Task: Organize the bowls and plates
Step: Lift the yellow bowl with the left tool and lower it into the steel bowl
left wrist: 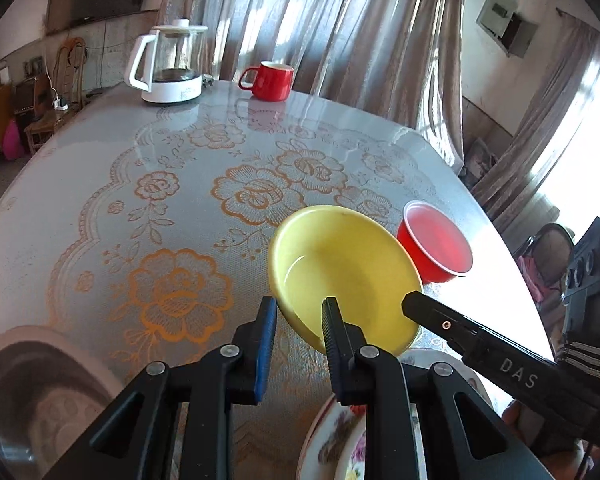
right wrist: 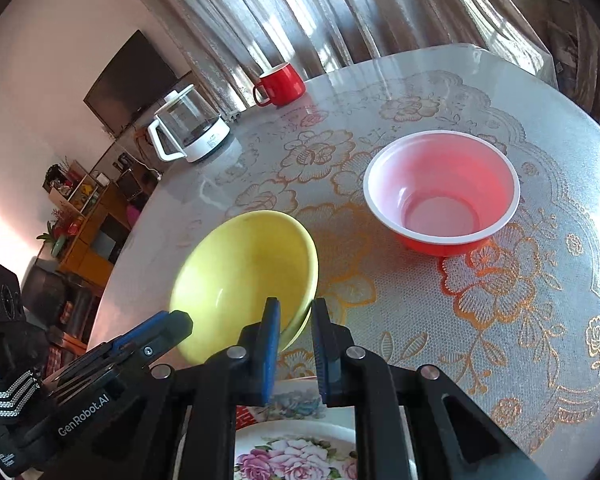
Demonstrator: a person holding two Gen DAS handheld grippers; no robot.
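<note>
Your right gripper [right wrist: 294, 344] pinched the near rim of the yellow bowl [right wrist: 244, 280], tilted at lower centre above the floral plate [right wrist: 296, 456]. Your left gripper [left wrist: 298, 344] sat nearly closed astride the bowl's rim. The red bowl [right wrist: 440, 192] stood upper right on the tabletop [right wrist: 500, 320].

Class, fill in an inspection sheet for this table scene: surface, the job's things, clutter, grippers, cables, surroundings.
Surface: round table under a clear cover with a floral pattern.
Job's things: yellow bowl held tilted; red bowl upright on the table; flowered plate below the grippers.
Clutter: glass kettle and red mug at the far edge.
Grippers: left gripper and right gripper each shut on the yellow bowl's rim, at opposite sides.
Cables: nothing seen on the table.
Surroundings: curtains, wall television, wooden shelf.
</note>
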